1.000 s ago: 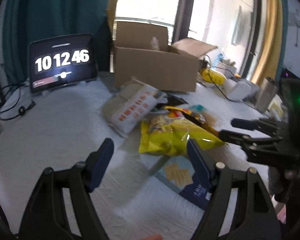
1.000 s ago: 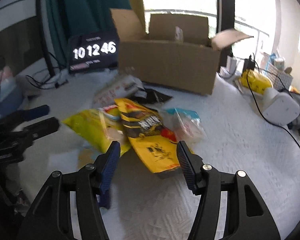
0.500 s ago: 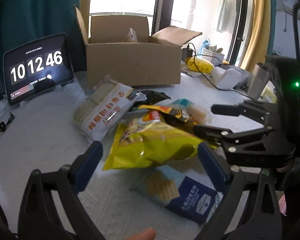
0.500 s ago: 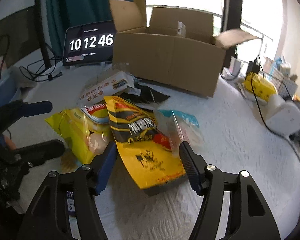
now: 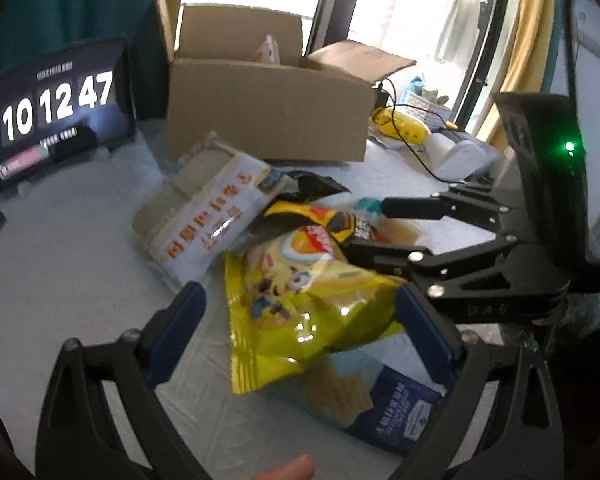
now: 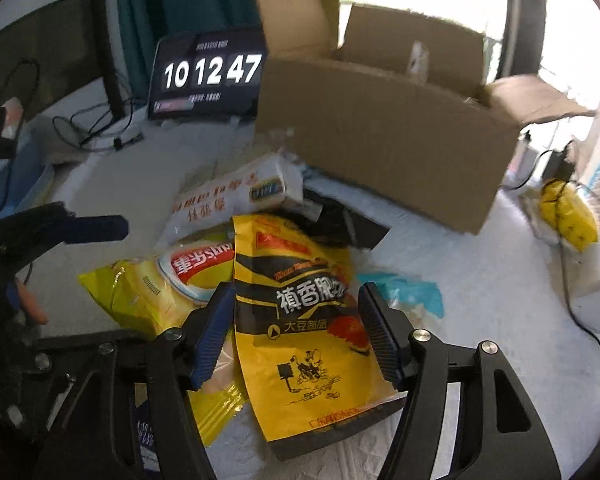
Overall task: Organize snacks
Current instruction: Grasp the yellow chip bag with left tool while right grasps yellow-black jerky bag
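A pile of snacks lies on the white table before an open cardboard box (image 5: 268, 116) (image 6: 380, 136). My left gripper (image 5: 300, 320) is open around the yellow chips bag (image 5: 300, 312) (image 6: 156, 292). My right gripper (image 6: 296, 328) is open around the yellow-and-black snack bag (image 6: 308, 328) (image 5: 320, 220), and shows in the left wrist view (image 5: 384, 232). A white cracker pack (image 5: 208, 220) (image 6: 236, 196), a blue biscuit box (image 5: 388, 412), a black wrapper (image 5: 312, 188) and a clear blue-topped bag (image 6: 404, 292) lie in the pile.
A tablet clock (image 5: 56, 112) (image 6: 208, 76) stands left of the box. Cables (image 6: 96, 128) lie beside it. A yellow object (image 6: 568, 212) and a white device (image 5: 460, 160) sit at the table's right, with a cable running across.
Both grippers have moved forward and down over the pile. The left one now brackets the chips bag, the right one the yellow-and-black bag. The clock went from 46 to 47.
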Motion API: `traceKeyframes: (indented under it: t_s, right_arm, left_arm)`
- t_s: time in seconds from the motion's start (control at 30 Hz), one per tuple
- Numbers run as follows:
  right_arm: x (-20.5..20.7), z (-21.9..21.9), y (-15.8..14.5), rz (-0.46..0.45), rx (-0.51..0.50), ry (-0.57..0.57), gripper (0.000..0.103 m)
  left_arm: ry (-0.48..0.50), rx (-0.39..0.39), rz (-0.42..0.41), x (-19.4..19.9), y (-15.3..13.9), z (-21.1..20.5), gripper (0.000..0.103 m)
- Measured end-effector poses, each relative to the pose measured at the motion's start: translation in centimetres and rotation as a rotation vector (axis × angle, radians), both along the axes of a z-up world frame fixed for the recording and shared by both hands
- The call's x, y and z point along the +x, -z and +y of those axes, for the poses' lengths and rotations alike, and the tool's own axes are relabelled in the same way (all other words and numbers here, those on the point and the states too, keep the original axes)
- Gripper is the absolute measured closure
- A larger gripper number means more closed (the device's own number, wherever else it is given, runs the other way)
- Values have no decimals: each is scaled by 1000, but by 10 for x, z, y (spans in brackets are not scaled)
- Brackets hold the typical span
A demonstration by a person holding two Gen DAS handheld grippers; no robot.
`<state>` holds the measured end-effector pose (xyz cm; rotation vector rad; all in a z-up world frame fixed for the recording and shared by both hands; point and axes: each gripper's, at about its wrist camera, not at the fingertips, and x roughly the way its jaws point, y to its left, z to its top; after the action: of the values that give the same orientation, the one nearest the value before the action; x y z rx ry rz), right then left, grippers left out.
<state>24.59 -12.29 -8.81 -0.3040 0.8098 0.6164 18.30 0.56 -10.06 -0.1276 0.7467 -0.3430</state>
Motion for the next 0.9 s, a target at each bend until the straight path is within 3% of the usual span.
traceKeyframes:
  t_s: [0.17, 0.3, 0.33, 0.4, 0.43, 0.57, 0.9]
  right_arm:
    - [3, 12, 10, 5, -36, -14, 28]
    - [15, 8, 16, 68, 37, -5, 28]
    - [18, 6, 18, 94, 64, -6, 29]
    - [21, 3, 22, 129, 90, -11, 47]
    - [20, 4, 24, 118, 56, 8, 58]
    - [12, 0, 19, 89, 58, 13, 63]
    - [-3, -55, -21, 88, 272, 62, 64]
  left_arm:
    - [-13, 15, 1, -3, 1, 6, 6]
    - [-24, -17, 14, -4, 1, 11, 6]
    - [-21, -17, 14, -5, 1, 10, 6]
    - [-6, -16, 15, -7, 0, 7, 6]
    - [2, -13, 13, -8, -1, 5, 6]
    - [30, 3, 4, -11, -4, -3, 6]
    - [-27, -34, 93, 21, 9, -10, 6]
